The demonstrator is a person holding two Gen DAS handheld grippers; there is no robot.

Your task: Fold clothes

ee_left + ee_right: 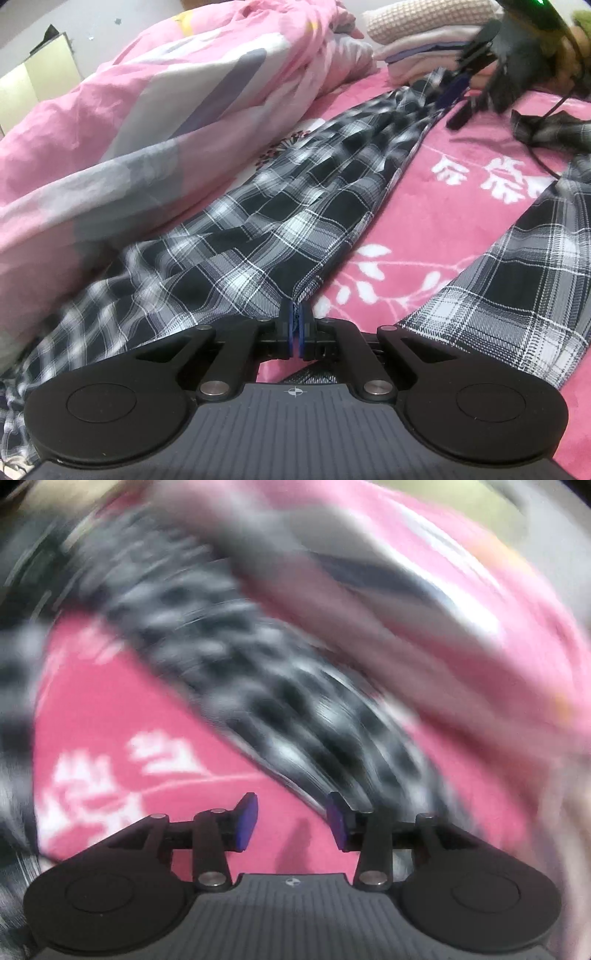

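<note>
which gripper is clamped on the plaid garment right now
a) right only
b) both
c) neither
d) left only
d) The left gripper has its blue pads shut on an edge of the plaid garment, while the right gripper shows open jaws with nothing between them, only pink bedding behind.

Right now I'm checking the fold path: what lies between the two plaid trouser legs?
Left wrist view: only bare pink floral blanket between the plaid legs.
</note>
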